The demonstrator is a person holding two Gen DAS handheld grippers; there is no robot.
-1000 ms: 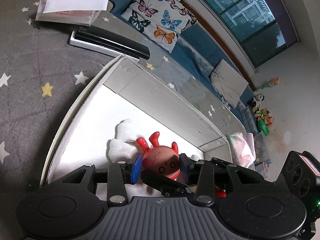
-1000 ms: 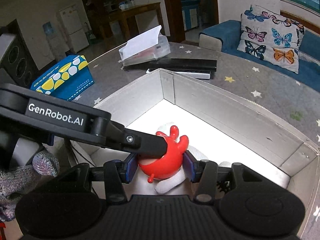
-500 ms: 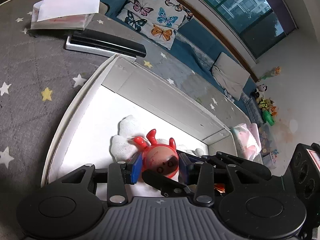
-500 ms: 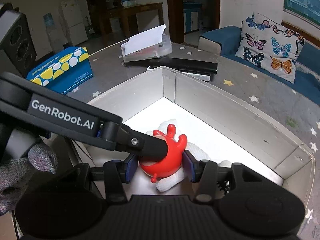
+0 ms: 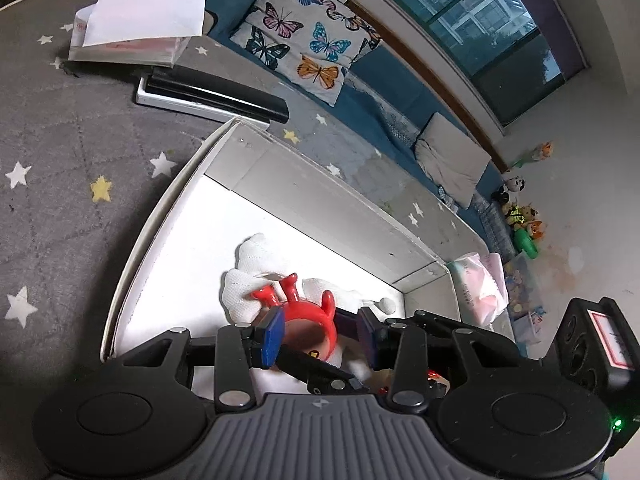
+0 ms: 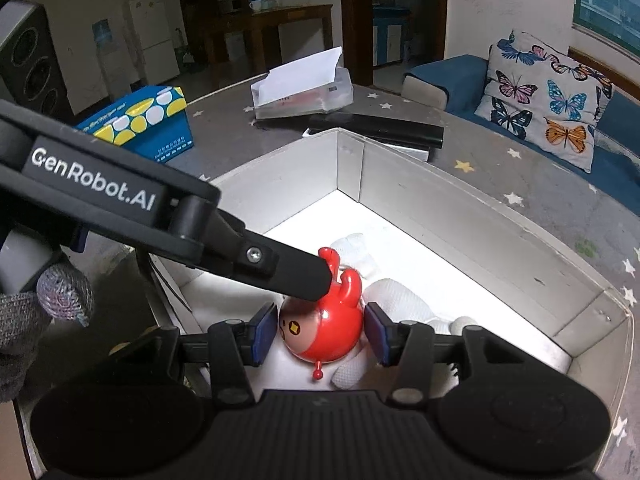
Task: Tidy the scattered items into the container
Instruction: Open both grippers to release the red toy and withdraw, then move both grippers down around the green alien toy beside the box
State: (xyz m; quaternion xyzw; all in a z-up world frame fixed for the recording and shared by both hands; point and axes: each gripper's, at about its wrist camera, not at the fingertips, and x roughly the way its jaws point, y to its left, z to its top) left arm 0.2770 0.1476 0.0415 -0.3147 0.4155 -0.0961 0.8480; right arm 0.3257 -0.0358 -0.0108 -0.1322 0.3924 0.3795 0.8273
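A round red toy figure (image 6: pixel 324 332) with red limbs lies in the white open box (image 6: pixel 460 216), on a white cloth toy (image 6: pixel 396 296). My right gripper (image 6: pixel 322 334) straddles it with small gaps at both blue pads, so it is open. My left gripper (image 5: pixel 318 330) also straddles the red toy (image 5: pixel 308 312); its pads stand slightly off it. A left gripper finger (image 6: pixel 280 272) crosses the right wrist view and touches the toy's top. The box (image 5: pixel 160 216) also shows in the left wrist view.
A blue and yellow tissue box (image 6: pixel 140 120), a clear box with white paper (image 6: pixel 304 88) and a black and white flat device (image 6: pixel 380 132) lie on the grey starred tabletop beyond the box. A butterfly cushion (image 6: pixel 548 100) sits on the blue sofa.
Both grippers have opened slightly off the red toy. The toy has rolled so its face shows toward the right wrist camera and now rests on the white cloth toy.
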